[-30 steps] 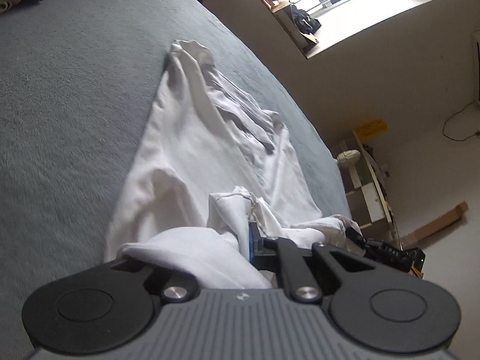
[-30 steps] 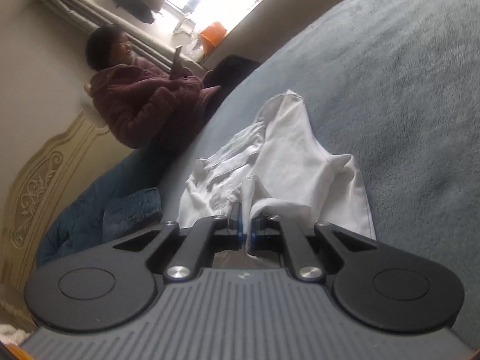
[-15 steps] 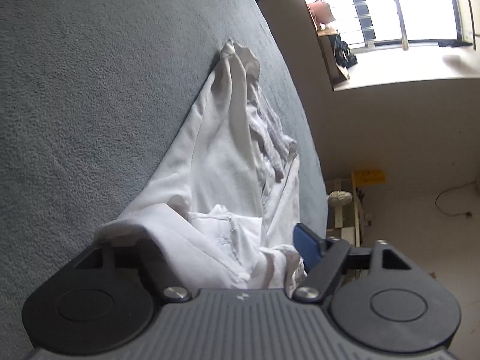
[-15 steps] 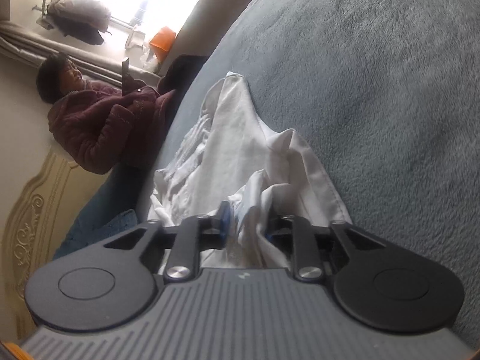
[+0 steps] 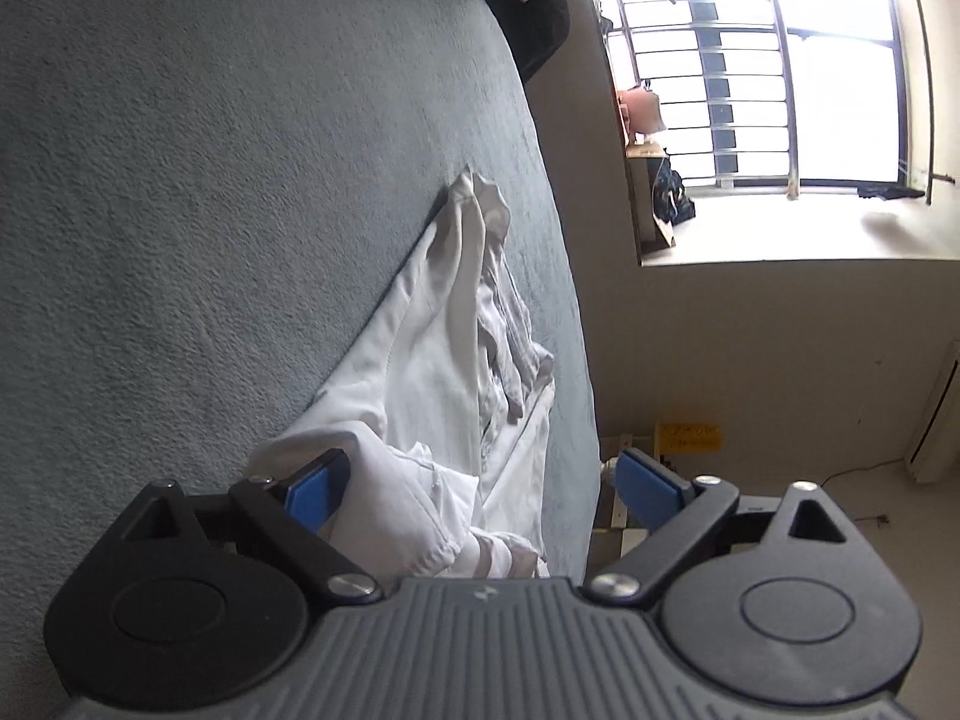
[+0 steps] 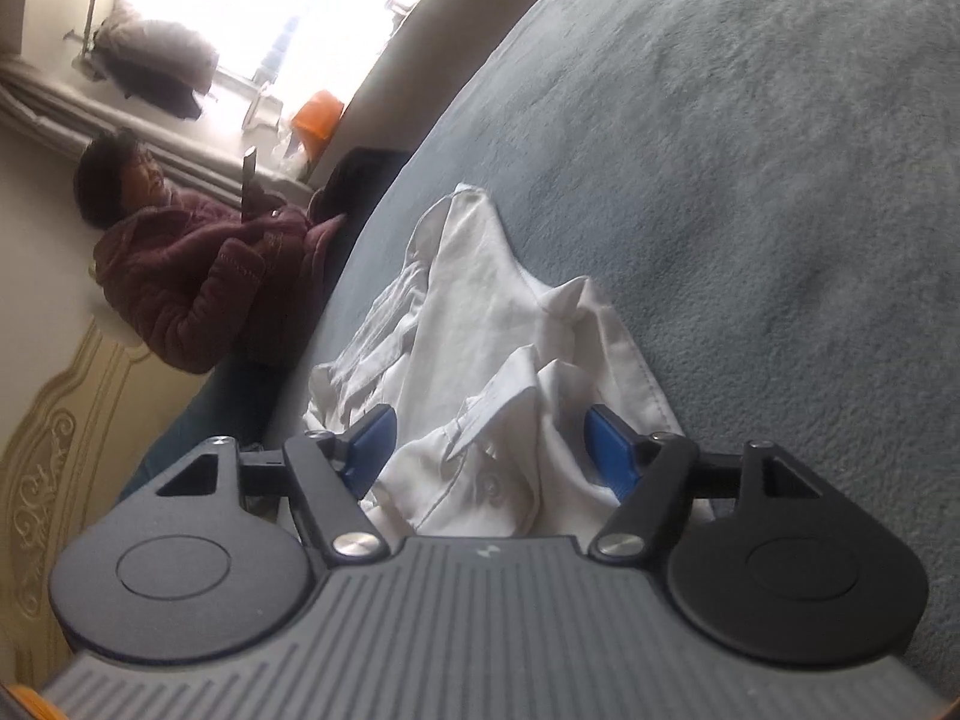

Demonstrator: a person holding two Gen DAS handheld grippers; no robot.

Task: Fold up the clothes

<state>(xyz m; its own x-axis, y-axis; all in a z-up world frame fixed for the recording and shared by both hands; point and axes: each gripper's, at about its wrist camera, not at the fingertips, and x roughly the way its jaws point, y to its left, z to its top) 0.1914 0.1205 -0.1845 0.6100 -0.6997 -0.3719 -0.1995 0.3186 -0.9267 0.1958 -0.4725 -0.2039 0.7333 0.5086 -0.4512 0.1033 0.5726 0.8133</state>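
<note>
A white shirt [image 5: 432, 372] lies crumpled in a long strip on the grey-blue bedcover [image 5: 180, 180]. In the left wrist view my left gripper [image 5: 480, 489] hangs over the shirt's near end, its jaws opening wide; bunched cloth lies between the blue pads [image 5: 315, 489] but neither presses on it. In the right wrist view the same shirt [image 6: 480, 324] shows its collar and a button. My right gripper [image 6: 489, 450] is over that near end, jaws opening, with folds loose between the pads [image 6: 609, 450].
A person in a maroon jacket [image 6: 198, 276] sits on the bed's far side by a carved headboard [image 6: 54, 462]. Beyond the bed's edge [image 5: 576, 324] are a barred window [image 5: 750, 78], a sill with clutter, and a shelf by the wall.
Both grippers were shut on the shirt's near end and have let it go, jaws spreading. The left one rolled and shifted sideways; the right one sank a little. The cloth has slumped onto the bed.
</note>
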